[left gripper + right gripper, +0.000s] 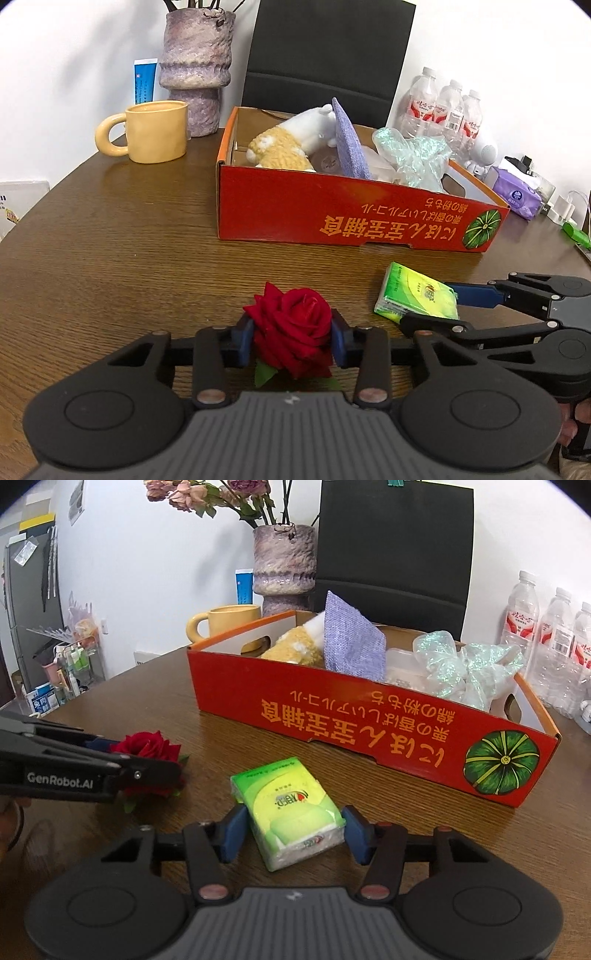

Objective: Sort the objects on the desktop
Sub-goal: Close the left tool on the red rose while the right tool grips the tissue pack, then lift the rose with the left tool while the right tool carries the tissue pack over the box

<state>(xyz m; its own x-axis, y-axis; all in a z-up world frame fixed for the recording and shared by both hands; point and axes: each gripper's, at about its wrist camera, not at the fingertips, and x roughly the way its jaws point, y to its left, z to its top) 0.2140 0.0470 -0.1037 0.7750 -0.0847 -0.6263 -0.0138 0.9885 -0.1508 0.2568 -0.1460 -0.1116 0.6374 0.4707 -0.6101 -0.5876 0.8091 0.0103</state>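
Left gripper (292, 338) clenches the rose (293, 332); right gripper (293, 829) straddles the tissues (291, 810), released, pads apart from the pack. Box (332, 210) sits far.

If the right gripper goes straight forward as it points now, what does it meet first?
The green tissue pack already lies between the right gripper fingers, so it meets that first. Beyond it stands the red box wall.
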